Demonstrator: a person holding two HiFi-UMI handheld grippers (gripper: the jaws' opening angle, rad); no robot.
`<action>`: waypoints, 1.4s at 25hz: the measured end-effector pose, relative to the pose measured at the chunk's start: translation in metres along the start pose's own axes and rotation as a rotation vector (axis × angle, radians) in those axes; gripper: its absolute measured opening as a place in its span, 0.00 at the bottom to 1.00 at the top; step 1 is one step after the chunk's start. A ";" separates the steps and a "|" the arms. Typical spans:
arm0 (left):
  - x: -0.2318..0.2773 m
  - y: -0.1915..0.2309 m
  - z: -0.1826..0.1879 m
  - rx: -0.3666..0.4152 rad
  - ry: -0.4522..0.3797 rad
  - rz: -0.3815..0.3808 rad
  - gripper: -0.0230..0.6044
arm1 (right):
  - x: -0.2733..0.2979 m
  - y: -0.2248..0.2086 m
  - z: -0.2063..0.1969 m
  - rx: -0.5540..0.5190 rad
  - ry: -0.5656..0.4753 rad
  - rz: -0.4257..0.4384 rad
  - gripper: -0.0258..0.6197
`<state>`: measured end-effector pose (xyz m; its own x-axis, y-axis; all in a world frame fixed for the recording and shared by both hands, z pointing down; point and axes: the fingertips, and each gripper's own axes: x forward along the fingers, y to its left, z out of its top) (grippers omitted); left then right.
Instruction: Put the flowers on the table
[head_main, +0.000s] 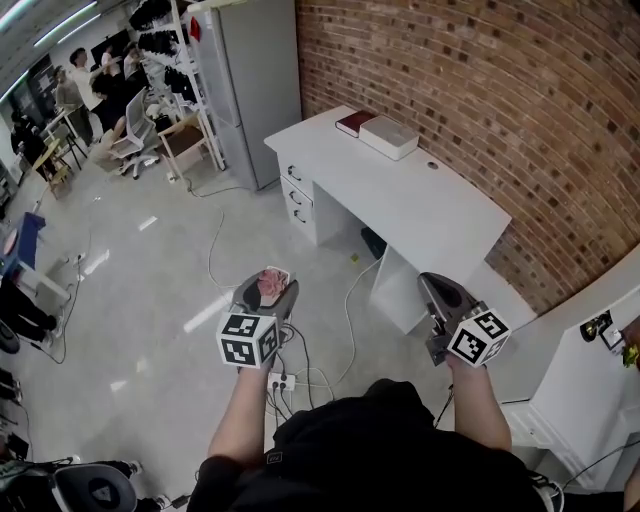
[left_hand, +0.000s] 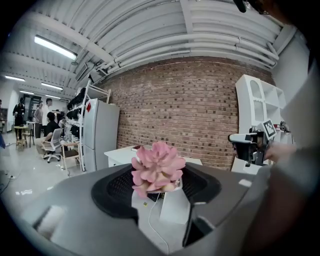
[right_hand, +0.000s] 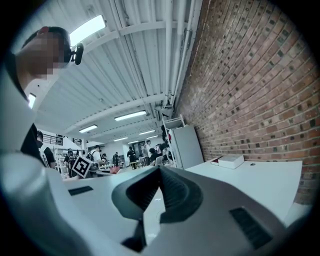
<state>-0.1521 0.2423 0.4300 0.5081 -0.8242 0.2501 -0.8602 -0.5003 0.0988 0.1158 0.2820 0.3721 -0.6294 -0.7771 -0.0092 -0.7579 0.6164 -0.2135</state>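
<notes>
Brick wall behind, pink flower stands upright in left claw.

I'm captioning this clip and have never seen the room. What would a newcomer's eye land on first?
The pink flower stands out first, gripped between the wide-set jaws of the left gripper and carried in mid-air in front of the person. Behind it, a red brick wall fills the right side, with a long white desk against it that carries a white box and a dark red book at its far end.

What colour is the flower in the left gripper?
Pink, a rosette-shaped flower; clearest in the left gripper view.
</notes>
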 end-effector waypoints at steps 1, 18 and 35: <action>-0.003 0.002 -0.002 -0.002 0.001 -0.001 0.47 | 0.002 0.003 -0.002 0.004 0.004 0.002 0.06; 0.014 0.043 -0.020 -0.038 0.051 0.056 0.47 | 0.058 -0.016 -0.030 0.082 0.069 0.066 0.06; 0.168 0.080 0.006 -0.049 0.121 0.065 0.47 | 0.161 -0.145 -0.034 0.169 0.107 0.102 0.06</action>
<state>-0.1356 0.0618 0.4746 0.4448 -0.8150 0.3715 -0.8938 -0.4307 0.1253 0.1190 0.0718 0.4345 -0.7226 -0.6885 0.0623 -0.6556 0.6539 -0.3776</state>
